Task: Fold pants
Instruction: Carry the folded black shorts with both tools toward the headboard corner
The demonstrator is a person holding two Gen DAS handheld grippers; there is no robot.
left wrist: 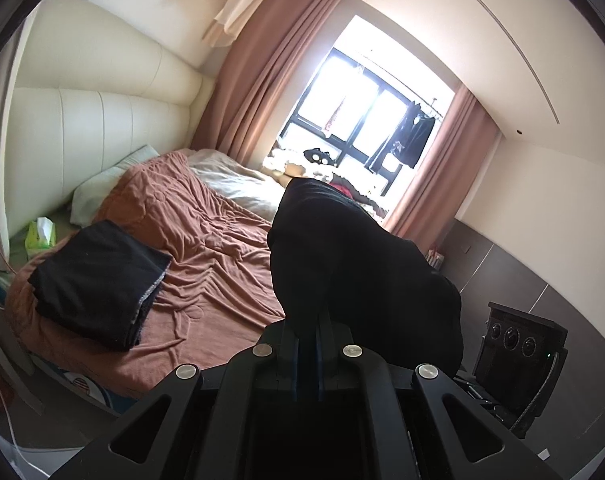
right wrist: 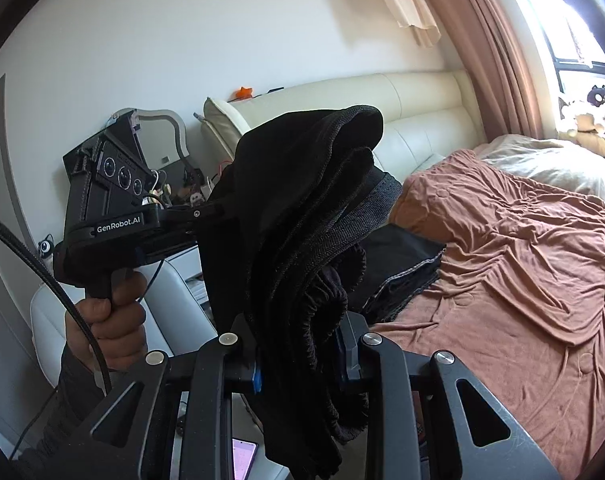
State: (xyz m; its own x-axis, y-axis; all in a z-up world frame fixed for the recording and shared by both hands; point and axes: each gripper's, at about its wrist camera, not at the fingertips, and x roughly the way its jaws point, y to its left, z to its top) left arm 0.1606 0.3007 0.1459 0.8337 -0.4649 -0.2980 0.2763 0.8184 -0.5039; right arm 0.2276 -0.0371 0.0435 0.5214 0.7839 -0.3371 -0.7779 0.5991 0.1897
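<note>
Black knit pants (right wrist: pixel 302 216) hang bunched in the air, not yet on the bed; elastic waistband visible low in the right wrist view. Right gripper (right wrist: pixel 298 364): jaws pinching a thick wad of the fabric. Left gripper (left wrist: pixel 308 332): jaws pressed together on a thin edge of the same cloth, which drapes up and to the right of the left wrist frame. In the right wrist view the left gripper sits at centre left, carried by a hand (right wrist: pixel 106 320).

Progress, as judged: early. This pair is lifted but neither spread nor creased; laying out and every fold remain. A folded dark garment stack (left wrist: pixel 98 280) lies at the lower left of the bed (probably finished earlier items).

Surface: bed with a rumpled rust-brown blanket (left wrist: pixel 218 240), soft and wrinkled. Cream padded headboard (left wrist: pixel 102 120), green tissue box (left wrist: pixel 41 236), pink curtains (left wrist: pixel 262 80), bright window (left wrist: pixel 362 100).
</note>
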